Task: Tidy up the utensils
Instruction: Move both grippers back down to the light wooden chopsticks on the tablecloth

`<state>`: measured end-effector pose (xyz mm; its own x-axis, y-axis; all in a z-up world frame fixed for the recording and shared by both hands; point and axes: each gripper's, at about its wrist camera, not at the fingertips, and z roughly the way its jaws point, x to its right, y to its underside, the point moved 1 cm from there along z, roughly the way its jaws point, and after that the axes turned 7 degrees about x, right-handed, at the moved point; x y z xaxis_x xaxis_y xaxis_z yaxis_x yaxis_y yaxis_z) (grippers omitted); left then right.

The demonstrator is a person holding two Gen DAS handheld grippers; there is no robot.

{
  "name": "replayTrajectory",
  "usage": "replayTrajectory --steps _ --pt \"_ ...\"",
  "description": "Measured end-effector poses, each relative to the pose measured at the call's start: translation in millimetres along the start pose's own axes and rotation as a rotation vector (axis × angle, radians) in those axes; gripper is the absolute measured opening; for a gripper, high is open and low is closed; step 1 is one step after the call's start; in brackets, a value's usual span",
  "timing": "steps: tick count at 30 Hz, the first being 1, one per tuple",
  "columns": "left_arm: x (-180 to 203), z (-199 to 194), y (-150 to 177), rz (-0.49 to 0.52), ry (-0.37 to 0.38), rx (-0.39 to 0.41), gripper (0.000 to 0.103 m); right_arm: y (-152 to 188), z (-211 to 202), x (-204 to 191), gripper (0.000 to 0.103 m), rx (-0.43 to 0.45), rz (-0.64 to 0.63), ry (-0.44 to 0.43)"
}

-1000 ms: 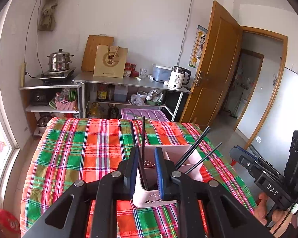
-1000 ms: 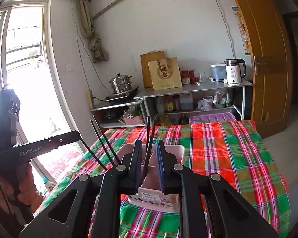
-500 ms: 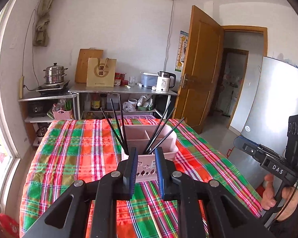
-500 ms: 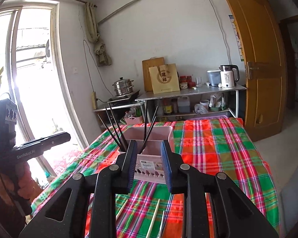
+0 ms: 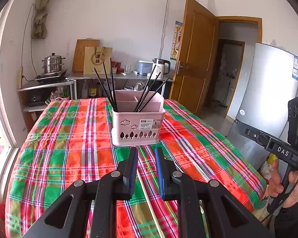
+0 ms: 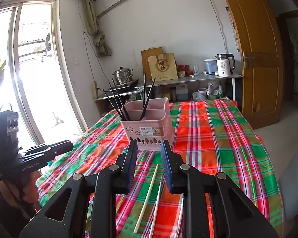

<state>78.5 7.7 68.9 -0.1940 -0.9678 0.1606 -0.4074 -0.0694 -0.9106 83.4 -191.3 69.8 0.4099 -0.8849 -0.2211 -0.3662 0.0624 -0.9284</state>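
1. Here, the left claw (image 5: 146, 152) hovers over the plaid-covered worktop (image 5: 69, 148), its blue pads set a narrow gap apart and gripping nothing.
2. Just ahead of its tips stands the pink basket (image 5: 138, 127), with black chopsticks (image 5: 109, 87) leaning out of its compartments.
3. Beneath this claw, a pale chopstick (image 5: 147, 196) lies flat on the cloth, running back between the pads' line and under the frame, untouched.
4. Over in the right-hand view, the right claw (image 6: 149, 148) is parted somewhat wider and also empty.
5. The same basket (image 6: 149, 127) sits just beyond its tips, a little toward its left finger.
6. Below and between its pads, several pale chopsticks (image 6: 147, 194) lie side by side on the cloth, pointing roughly toward the basket.
7. A hand (image 5: 284, 184) holds the right claw's grip at the left view's far right edge.
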Motion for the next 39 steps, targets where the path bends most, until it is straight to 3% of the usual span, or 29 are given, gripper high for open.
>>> replayTrajectory --steps 11,39 --pt "-1.7 11.0 30.4 -0.010 -0.014 -0.075 0.017 22.8 2.3 8.2 0.025 -0.050 0.004 0.035" --pt "-7.3 111.0 67.1 -0.033 -0.028 -0.334 0.017 61.2 67.8 6.9 0.025 -0.249 0.009 0.006"
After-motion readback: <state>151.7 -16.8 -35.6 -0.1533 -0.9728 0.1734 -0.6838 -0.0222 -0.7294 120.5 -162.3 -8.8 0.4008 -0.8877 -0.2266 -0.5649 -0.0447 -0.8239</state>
